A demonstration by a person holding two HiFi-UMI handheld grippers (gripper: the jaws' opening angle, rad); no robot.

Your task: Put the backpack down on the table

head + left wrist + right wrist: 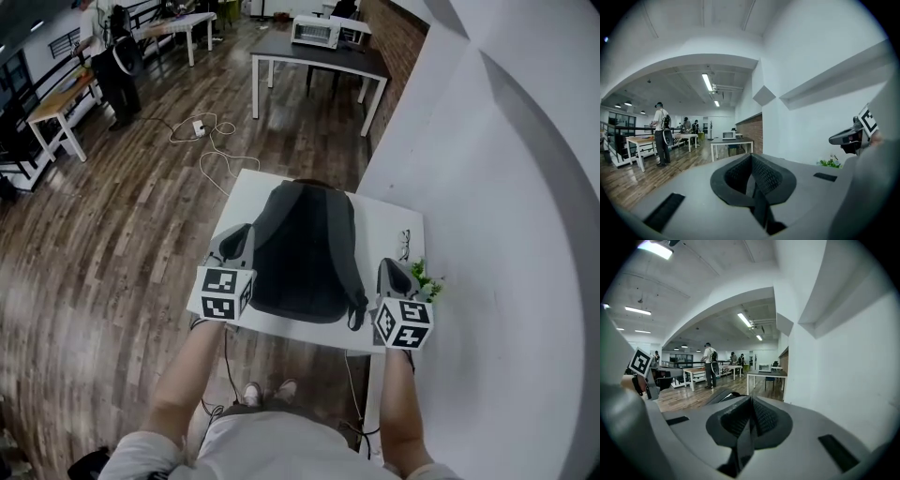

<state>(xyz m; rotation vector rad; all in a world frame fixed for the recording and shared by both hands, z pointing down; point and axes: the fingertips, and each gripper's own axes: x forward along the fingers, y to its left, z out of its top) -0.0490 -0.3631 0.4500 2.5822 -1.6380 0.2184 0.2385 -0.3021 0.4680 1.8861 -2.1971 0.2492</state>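
A dark grey backpack (305, 248) lies flat on the small white table (386, 228), straps toward me. My left gripper (236, 236) hovers by the backpack's left edge, and my right gripper (392, 272) is near its right lower corner. Neither touches the backpack as far as the head view shows. In the left gripper view the jaws (752, 180) are pressed together with nothing between them. The right gripper (750, 420) is likewise shut and empty, with a dark edge of the backpack (723, 396) just beyond it.
A white wall runs along the table's right side. A small green plant (427, 279) and a thin dark wire object (404, 246) sit at the table's right edge. Cables (211, 141) lie on the wood floor; a dark table with a microwave (316, 31) stands farther back, and people are at the far left.
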